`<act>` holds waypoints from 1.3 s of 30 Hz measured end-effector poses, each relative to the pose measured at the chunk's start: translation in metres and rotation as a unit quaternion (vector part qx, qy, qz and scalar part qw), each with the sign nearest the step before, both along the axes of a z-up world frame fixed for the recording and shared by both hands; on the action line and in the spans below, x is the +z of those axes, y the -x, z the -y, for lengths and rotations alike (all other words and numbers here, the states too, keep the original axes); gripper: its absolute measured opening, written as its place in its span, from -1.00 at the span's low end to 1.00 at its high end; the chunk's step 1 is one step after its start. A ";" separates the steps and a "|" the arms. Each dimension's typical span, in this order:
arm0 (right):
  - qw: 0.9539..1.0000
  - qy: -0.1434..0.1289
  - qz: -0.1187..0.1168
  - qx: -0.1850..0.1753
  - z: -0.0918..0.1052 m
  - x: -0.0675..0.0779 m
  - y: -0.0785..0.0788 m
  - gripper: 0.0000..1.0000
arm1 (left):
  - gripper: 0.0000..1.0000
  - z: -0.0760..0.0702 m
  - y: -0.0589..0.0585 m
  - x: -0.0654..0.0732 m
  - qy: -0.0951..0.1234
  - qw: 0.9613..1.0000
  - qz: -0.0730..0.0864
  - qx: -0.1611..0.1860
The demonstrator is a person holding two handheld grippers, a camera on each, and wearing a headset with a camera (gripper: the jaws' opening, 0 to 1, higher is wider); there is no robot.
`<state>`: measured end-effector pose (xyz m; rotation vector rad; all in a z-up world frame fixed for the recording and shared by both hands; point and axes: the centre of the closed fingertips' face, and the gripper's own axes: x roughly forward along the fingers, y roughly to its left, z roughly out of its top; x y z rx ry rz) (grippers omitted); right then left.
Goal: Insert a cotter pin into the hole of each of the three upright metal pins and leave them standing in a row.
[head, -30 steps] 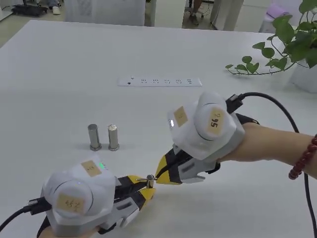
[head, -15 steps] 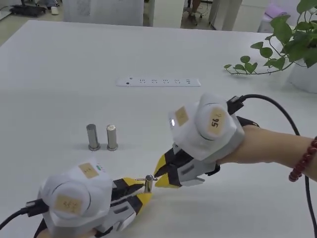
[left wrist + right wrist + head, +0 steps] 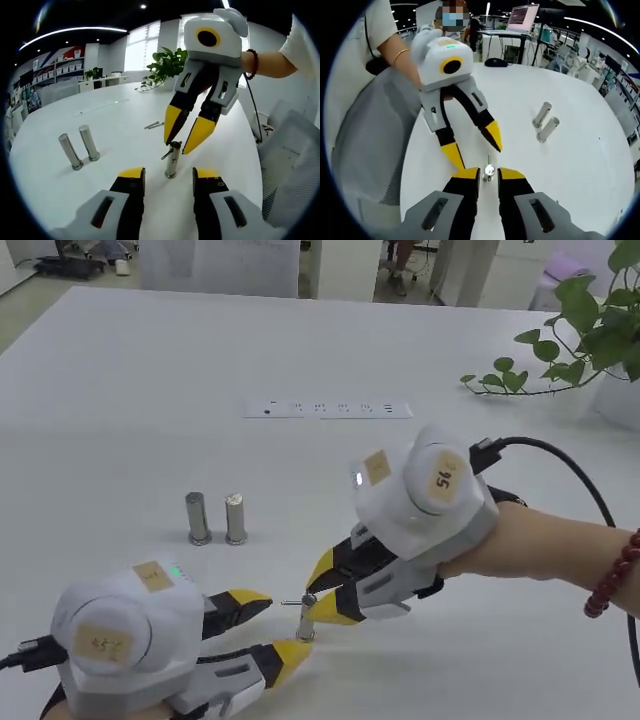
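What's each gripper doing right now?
Left gripper: open, holding nothing.
Right gripper: jaws flank the metal pin; grip cannot be told.

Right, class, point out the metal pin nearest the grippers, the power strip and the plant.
metal pin (image 3: 172, 161): left gripper view, mid-shaft.
power strip (image 3: 328, 409): head view, its middle.
plant (image 3: 578, 302): head view, a leaf.

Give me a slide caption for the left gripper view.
Open left gripper facing an upright metal pin, right gripper poised at its top.

Left gripper (image 3: 285, 622) fingers spread open, drawn back off upright pin (image 3: 308, 617), clamped before.
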<state>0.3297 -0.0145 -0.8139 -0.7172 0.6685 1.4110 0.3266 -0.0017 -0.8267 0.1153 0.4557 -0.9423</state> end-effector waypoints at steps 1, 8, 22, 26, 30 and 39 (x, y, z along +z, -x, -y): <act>1.000 -0.001 0.000 -0.001 0.000 0.000 0.000 -0.69 | -0.24 -0.001 0.000 0.002 0.002 1.000 0.001 0.001; 1.000 -0.012 -0.007 -0.011 -0.003 -0.004 -0.001 -0.71 | -0.09 -0.006 0.003 0.013 0.024 1.000 0.000 0.008; 1.000 -0.021 -0.007 -0.011 -0.004 -0.008 -0.001 -0.77 | 0.08 -0.009 0.008 0.018 0.034 0.999 -0.004 0.010; 1.000 -0.024 -0.007 -0.009 -0.005 -0.007 -0.001 -0.78 | 0.11 -0.012 0.009 0.020 0.036 0.999 -0.004 0.012; 1.000 -0.026 -0.009 -0.010 -0.005 -0.007 0.000 -0.80 | 0.16 -0.015 0.010 0.023 0.038 0.999 -0.003 0.013; 1.000 -0.030 -0.008 -0.005 -0.015 -0.002 -0.002 -0.80 | 0.30 -0.025 0.016 0.028 0.037 0.999 -0.003 0.020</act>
